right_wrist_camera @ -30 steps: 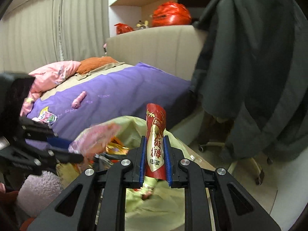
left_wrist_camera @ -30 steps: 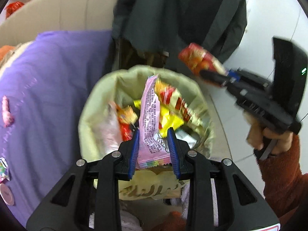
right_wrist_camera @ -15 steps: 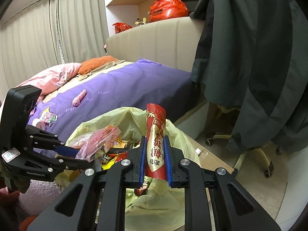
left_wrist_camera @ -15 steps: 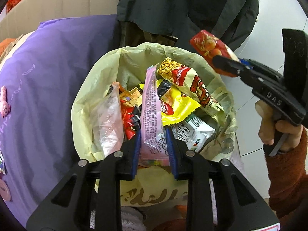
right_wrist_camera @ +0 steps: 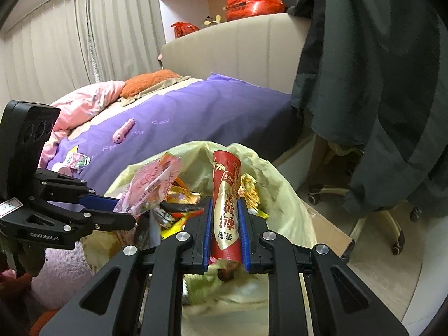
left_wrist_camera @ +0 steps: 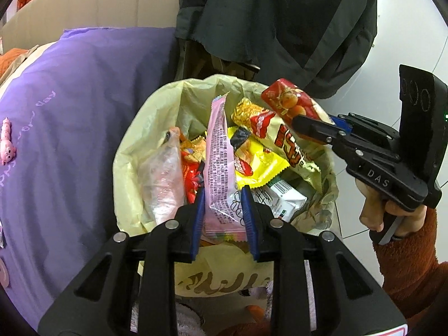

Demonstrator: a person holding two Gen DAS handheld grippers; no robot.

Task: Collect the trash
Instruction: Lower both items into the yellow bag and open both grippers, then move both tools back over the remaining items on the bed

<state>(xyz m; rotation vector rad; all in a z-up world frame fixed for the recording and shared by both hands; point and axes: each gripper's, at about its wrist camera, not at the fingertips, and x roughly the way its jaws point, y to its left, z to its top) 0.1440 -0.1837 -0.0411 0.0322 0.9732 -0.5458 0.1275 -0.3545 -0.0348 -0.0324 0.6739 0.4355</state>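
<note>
A bin lined with a pale yellow bag (left_wrist_camera: 131,151) stands beside the bed, full of snack wrappers. My left gripper (left_wrist_camera: 222,210) is shut on a long pink wrapper (left_wrist_camera: 218,162) and holds it over the bin's near side. My right gripper (right_wrist_camera: 225,224) is shut on a red wrapper (right_wrist_camera: 226,196) and holds it over the bag's rim (right_wrist_camera: 282,196). In the left wrist view the right gripper (left_wrist_camera: 313,127) reaches in from the right with the red wrapper (left_wrist_camera: 291,103). In the right wrist view the left gripper (right_wrist_camera: 123,212) holds the pink wrapper (right_wrist_camera: 151,184).
A purple bedspread (left_wrist_camera: 70,112) with a pink toy (left_wrist_camera: 7,145) and more wrappers (right_wrist_camera: 79,159) lies to the left. A dark coat (left_wrist_camera: 280,28) hangs over an office chair (right_wrist_camera: 378,218) behind the bin. White floor shows at the right.
Both grippers have moved in over the bin with their wrappers; the bin now looks nearer and sharper. The grips are unchanged.
</note>
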